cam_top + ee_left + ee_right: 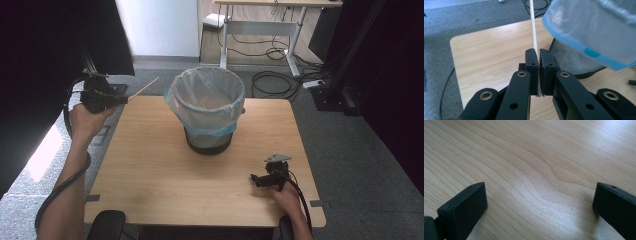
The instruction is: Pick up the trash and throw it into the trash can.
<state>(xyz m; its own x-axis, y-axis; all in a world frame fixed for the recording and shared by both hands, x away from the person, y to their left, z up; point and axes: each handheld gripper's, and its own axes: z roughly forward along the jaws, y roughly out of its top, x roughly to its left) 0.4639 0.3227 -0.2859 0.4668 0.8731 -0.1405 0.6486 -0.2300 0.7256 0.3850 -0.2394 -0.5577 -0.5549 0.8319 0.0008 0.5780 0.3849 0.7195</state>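
Clamped together, the two black fingers (533, 65) of the left gripper (538, 53) pinch a thin, pale wooden stick (533, 27) between their pads. In the left gripper view the stick runs up from between the jaws and out past the top edge, crossing over the wooden table (489, 52) below. From the high view, the left gripper (121, 99) is held in the air beyond the table's left edge, near its far left corner, and the stick (144, 88) points up and to the right, toward a bin (207, 112) but not touching it. A black cable loops from this gripper down along the person's left forearm.

Moving right, the bin stands upright on the far middle of the table (150, 170). It is a dark mesh wastebasket lined with a translucent, pale blue plastic bag whose rim folds over the outside. In the left gripper view the bin (589, 32) sits just to the right of the jaws, close by, with the bag's blue edge hanging above the dark mesh wall.

Farther right, the right gripper (253, 179) rests low at the table's near right corner, held in the person's right hand (288, 197), well apart from the bin. Its fingers (465, 207) stand wide apart, with bare wood grain (536, 177) between them and nothing gripped. A grey three-cornered plate sits on top of this gripper.
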